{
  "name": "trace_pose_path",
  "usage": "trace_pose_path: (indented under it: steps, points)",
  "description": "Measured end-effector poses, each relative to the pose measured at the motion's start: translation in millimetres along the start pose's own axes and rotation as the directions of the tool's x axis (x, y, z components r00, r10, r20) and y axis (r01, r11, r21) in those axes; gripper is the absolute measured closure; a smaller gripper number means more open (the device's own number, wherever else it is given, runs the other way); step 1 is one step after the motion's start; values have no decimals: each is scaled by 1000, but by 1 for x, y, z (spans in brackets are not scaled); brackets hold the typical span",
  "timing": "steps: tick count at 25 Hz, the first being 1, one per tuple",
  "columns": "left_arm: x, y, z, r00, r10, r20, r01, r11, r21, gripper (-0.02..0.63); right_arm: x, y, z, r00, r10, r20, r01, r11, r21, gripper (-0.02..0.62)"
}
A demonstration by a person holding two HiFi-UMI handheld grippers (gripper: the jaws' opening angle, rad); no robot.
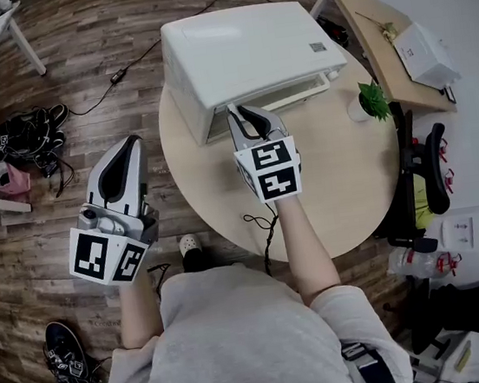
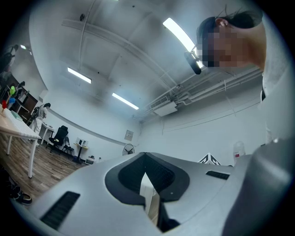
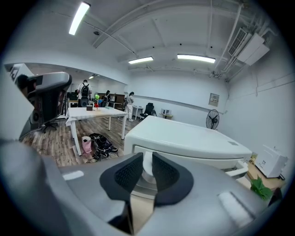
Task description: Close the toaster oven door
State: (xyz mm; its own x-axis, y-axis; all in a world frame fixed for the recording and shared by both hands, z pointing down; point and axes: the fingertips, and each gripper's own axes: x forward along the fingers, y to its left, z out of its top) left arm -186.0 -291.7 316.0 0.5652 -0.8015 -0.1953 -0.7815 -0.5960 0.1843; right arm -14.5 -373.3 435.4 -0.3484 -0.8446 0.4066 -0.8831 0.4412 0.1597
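one toaster oven (image 1: 247,49) stands at the far side of one round counter (image 1: 344,190), with its front towards the person. it is a white, glossy, smooth box with rounded corners and a gently domed top. its door handle (image 1: 297,93) is a pale bar that runs along the front. the door lies close against the body, and i cannot tell whether it is fully shut. there are two claws, both grey shells with black ribbed pads. the right claw (image 1: 245,111) reaches the oven's front, and in the right gripper view its pads pinch a white rounded part of the handle (image 3: 147,167), the right claw (image 3: 147,159) set narrowly apart around it. the left claw (image 1: 129,148) hangs off the counter over the wood-plank floor (image 1: 81,49). in the left gripper view the left claw (image 2: 145,161) points at the ceiling, tips pressed together on nothing. one small potted plant (image 1: 373,98) with green leaves sits at the counter's right edge. one thin dark cable (image 1: 266,226) curls on the pale, matte counter top.
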Motion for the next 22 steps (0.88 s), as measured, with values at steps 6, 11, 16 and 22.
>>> trace_pose_path:
  steps: [6, 11, 16, 22]
  points:
    - [11, -3, -2, 999, -40, -6, 40, 999, -2, 598, -2, -1, 1, 997, -5, 74, 2, 999, 39, 518]
    - [22, -10, 0, 997, -78, -8, 78, 997, 0, 598, -20, -5, 4, 988, -38, 152, 24, 995, 93, 584]
    - [31, -17, -1, 995, -102, -10, 102, 995, 2, 598, -44, -15, 8, 976, -84, 201, 59, 990, 126, 584]
    - [40, -27, -2, 992, -124, -12, 124, 992, 12, 598, -74, -32, 12, 958, -154, 242, 117, 980, 160, 584]
